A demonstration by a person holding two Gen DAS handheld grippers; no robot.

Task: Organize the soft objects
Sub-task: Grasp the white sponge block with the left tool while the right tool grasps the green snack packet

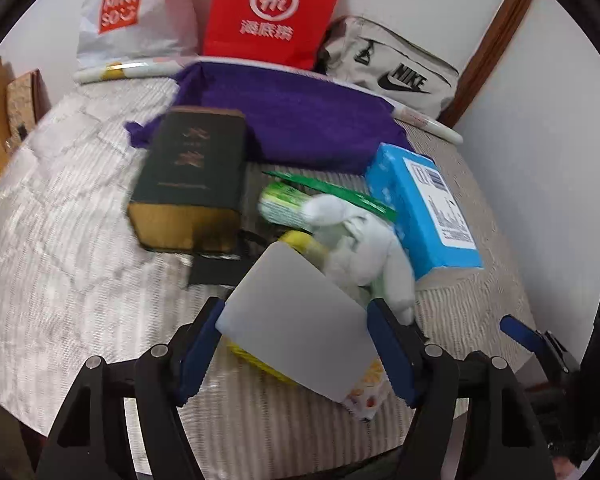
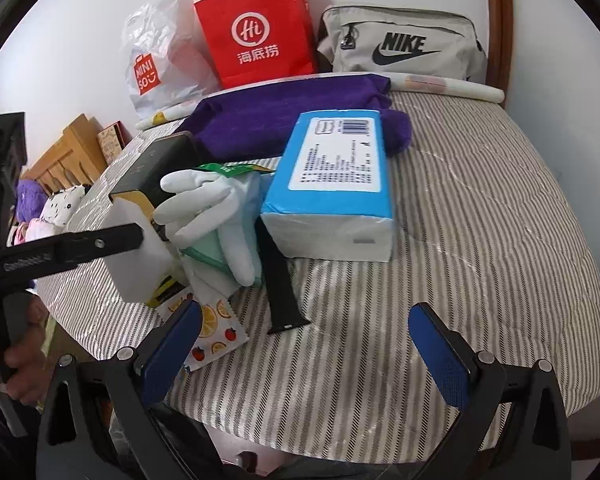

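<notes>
The left gripper (image 1: 296, 344) reaches down at the near edge of a striped bed cover (image 1: 80, 280), its blue pads against both edges of a flat white block (image 1: 296, 320), which it grips. No earlier picture tells more. Under the block lie a yellow packet (image 1: 304, 244) and a fruit-printed sachet (image 1: 366, 394). Just beyond it, touching the right pad, is a white plush toy (image 1: 360, 248), with a green packet (image 1: 284, 204) behind it. To the left stands a dark green box (image 1: 192, 176), to the right a blue tissue pack (image 1: 424, 204). A purple cloth (image 1: 300, 124) lies further back, and against the far wall lean a white shopping bag (image 1: 132, 12), a red paper bag (image 1: 272, 12) and a grey pouch (image 1: 392, 68).

The right gripper (image 2: 304, 344) hovers over bare cover with its jaws wide apart and nothing between them; a black strap (image 2: 280, 284) lies just ahead.
</notes>
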